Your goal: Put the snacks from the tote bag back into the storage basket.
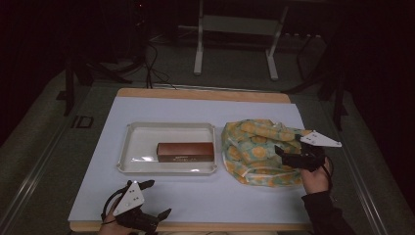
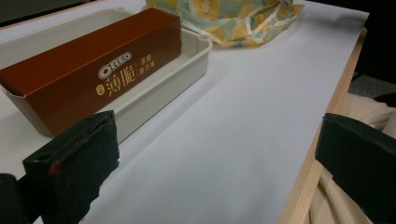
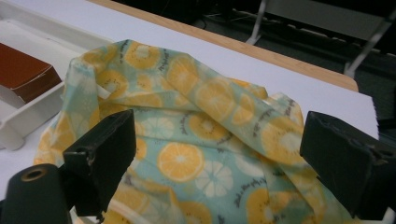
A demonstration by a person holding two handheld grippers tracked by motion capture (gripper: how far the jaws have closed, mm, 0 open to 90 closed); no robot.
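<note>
A brown Oreo box (image 1: 185,152) (image 2: 93,67) (image 3: 23,70) lies in a white tray (image 1: 142,142) (image 2: 187,60) (image 3: 28,116) at the table's middle. Right of the tray sits a crumpled cloth with orange-slice print (image 1: 254,147) (image 2: 233,16) (image 3: 187,140). My right gripper (image 1: 288,147) (image 3: 217,163) hangs open just above the cloth's right part, its jaws spread wide over the fabric. Near the front edge, my left gripper (image 1: 156,198) (image 2: 215,158) is open over the bare white mat, with nothing between its jaws, short of the tray.
A white mat (image 1: 205,110) covers the wooden table (image 1: 195,93) (image 3: 280,58). The table's wooden front edge (image 2: 322,149) runs close to my left gripper. A metal stand (image 1: 235,39) is on the floor beyond the table.
</note>
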